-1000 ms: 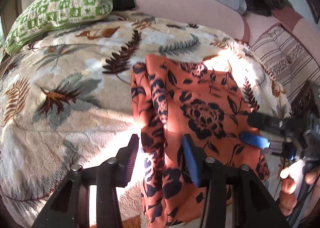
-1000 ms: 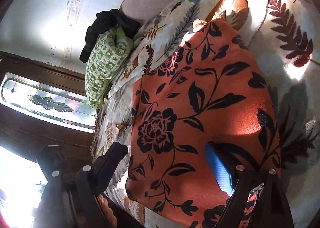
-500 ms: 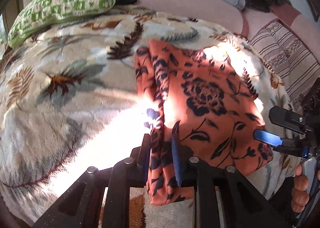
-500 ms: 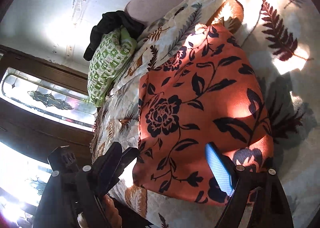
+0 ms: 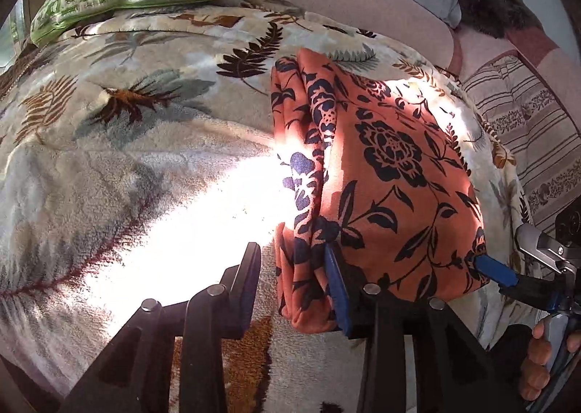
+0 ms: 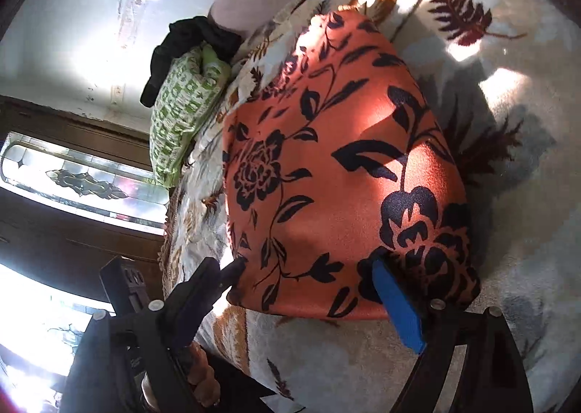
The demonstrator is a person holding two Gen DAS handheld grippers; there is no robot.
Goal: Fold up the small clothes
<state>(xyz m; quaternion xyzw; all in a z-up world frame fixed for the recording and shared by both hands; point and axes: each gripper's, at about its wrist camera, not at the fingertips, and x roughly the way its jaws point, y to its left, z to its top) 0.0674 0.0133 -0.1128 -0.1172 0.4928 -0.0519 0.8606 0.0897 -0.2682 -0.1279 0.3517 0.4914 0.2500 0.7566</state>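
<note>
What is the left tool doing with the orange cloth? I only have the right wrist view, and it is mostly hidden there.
Observer: The left tool has just been opening. The bunched edge of the orange floral cloth sits between its fingers, not pinched.
Operator: Is that edge lying flat?
Observer: No. It is gathered in lengthwise folds along that whole side, while the rest of the cloth lies smooth.
Operator: Anything past the cloth on the right tool's side?
Observer: A striped cushion lies beyond the edge of the leaf-print blanket.
</note>
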